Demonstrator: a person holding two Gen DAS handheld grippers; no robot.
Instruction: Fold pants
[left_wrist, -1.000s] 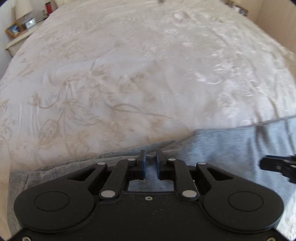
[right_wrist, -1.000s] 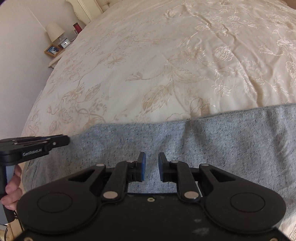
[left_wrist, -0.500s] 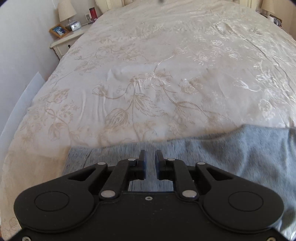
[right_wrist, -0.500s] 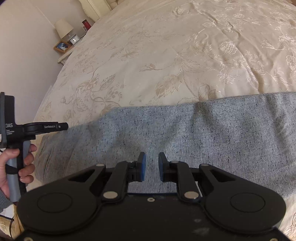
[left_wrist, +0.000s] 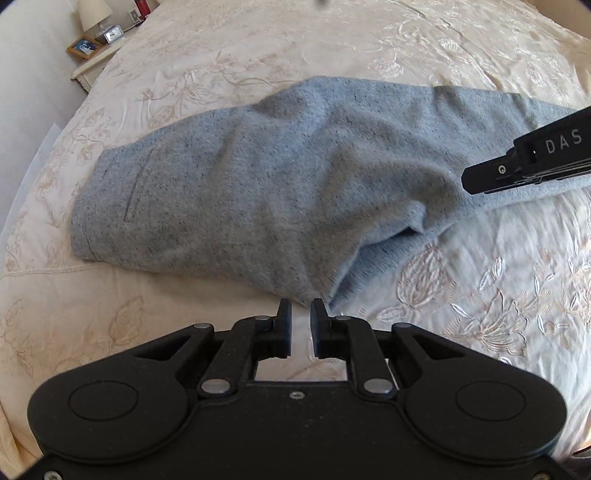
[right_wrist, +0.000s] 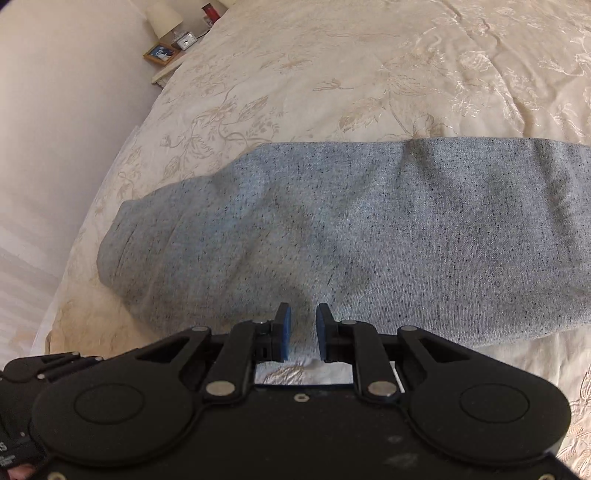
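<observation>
Grey pants (left_wrist: 280, 192) lie across the cream flowered bedspread (left_wrist: 498, 295), folded lengthwise into one long band, waistband end toward the left side of the bed. The left tool (left_wrist: 300, 321) hangs just off the near edge of the cloth, jaws a narrow gap apart, nothing between them, only bedspread showing through. From this view the near edge is loose: a flap lifts and curls where the legs meet, and a pocket seam shows near the waistband. The right tool (left_wrist: 524, 158) pokes in from the right over the leg part, seen side-on, so its jaws can't be read here.

Switch to the right wrist view: the right tool (right_wrist: 303, 325) sits over the pants' (right_wrist: 332, 229) near edge, blue pads (right_wrist: 284, 332) a narrow gap apart, gripping nothing; cloth and bedspread (right_wrist: 332, 55) lie beneath. Here the band looks smooth, no curl visible. At top left, a nightstand (right_wrist: 166, 70) with a lamp (right_wrist: 164, 18), a clock (right_wrist: 186, 40) and a picture frame (right_wrist: 160, 53).
</observation>
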